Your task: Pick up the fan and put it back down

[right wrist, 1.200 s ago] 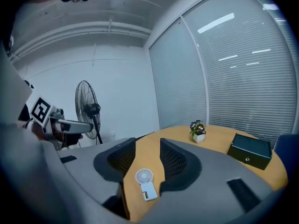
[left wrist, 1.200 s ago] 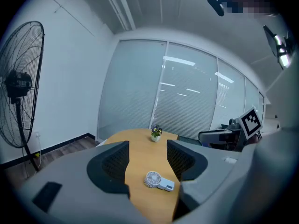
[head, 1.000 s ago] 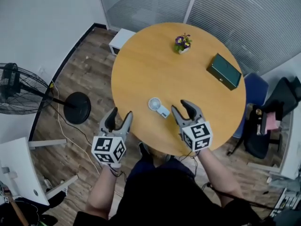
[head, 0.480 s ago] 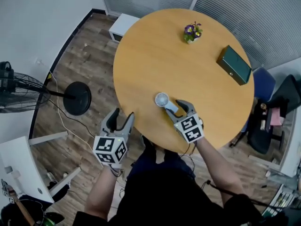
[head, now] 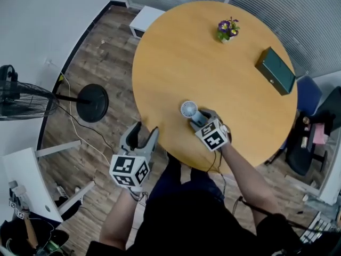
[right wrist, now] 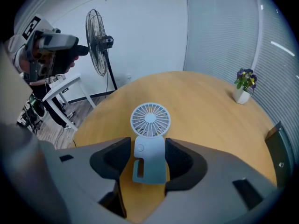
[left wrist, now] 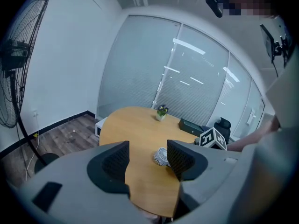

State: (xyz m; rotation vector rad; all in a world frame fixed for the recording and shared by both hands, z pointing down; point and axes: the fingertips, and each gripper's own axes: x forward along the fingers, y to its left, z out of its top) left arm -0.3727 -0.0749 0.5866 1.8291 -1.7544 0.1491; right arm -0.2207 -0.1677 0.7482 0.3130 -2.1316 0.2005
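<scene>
**Fan** (right wrist: 149, 141): small, pale handheld model. It lay flat on the round wooden table (head: 176, 52), on your side of it and near the edge, grille facing up. Its long axis ran straight along your right gripper's line. The round head pointed away from you toward the middle of the table, and the handle pointed back at you.

**Right gripper** (head: 201, 119): you had it low over the table with its jaws parted and straddling the handle. The right pad sat at the handle's edge, and a sliver of table showed between the left pad and the handle. It was not clenched.

**Left gripper** (head: 145, 133): you held it off the table's near-left edge, above the floor. Its jaws were spread with nothing between them.

**Table, other contents**:
- A small white pot of purple flowers (head: 227, 29) stood at the far side.
- A dark green box (head: 276, 71) lay toward the far right, well apart from the fan.

**Room**:
- Wood-plank floor (head: 101, 52).
- Glass partitions with blinds (head: 298, 9) beyond the table.
- A low white unit (head: 145, 20) by the far wall.
- A black pedestal fan (head: 21, 97) stood on the left, on a round base.
- A white desk (head: 21, 185) at lower left.
- A blue chair (head: 303, 92) on the right.
</scene>
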